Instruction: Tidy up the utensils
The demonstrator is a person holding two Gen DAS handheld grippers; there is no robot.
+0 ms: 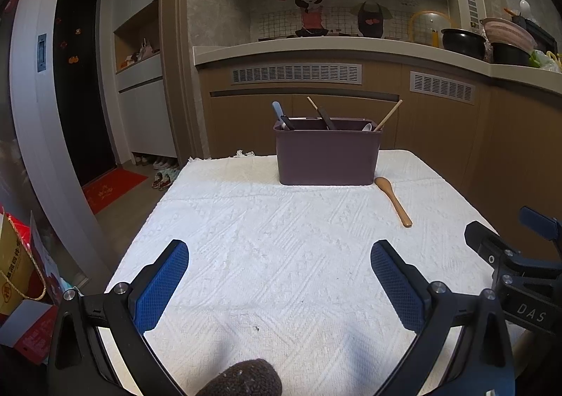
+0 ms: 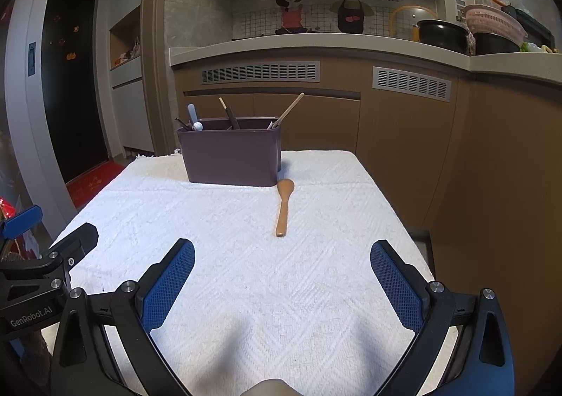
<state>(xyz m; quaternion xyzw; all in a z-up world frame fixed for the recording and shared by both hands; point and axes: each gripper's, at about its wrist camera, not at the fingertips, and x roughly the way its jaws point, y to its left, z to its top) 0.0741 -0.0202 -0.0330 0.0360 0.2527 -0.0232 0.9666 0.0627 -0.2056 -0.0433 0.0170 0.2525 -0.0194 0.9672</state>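
Observation:
A dark purple utensil holder point(image 1: 327, 153) point(image 2: 232, 155) stands at the far side of the white cloth-covered table point(image 1: 267, 255) point(image 2: 246, 273), with chopsticks, a white spoon and dark-handled utensils sticking out of it. A wooden spoon point(image 1: 392, 199) point(image 2: 283, 206) lies flat on the cloth just right of the holder, bowl toward it. My left gripper point(image 1: 279, 280) is open near the table's front, with nothing between its blue pads. My right gripper point(image 2: 282, 281) is open too, and the spoon's handle end lies a short way ahead of it.
A brown cabinet front with vent grilles point(image 1: 296, 73) and a countertop with pots point(image 1: 463, 41) rise behind the table. The table's right edge point(image 2: 404, 220) drops off near a dark chair. Left are a doorway, a red mat point(image 1: 112, 188) and a red box point(image 1: 21, 276).

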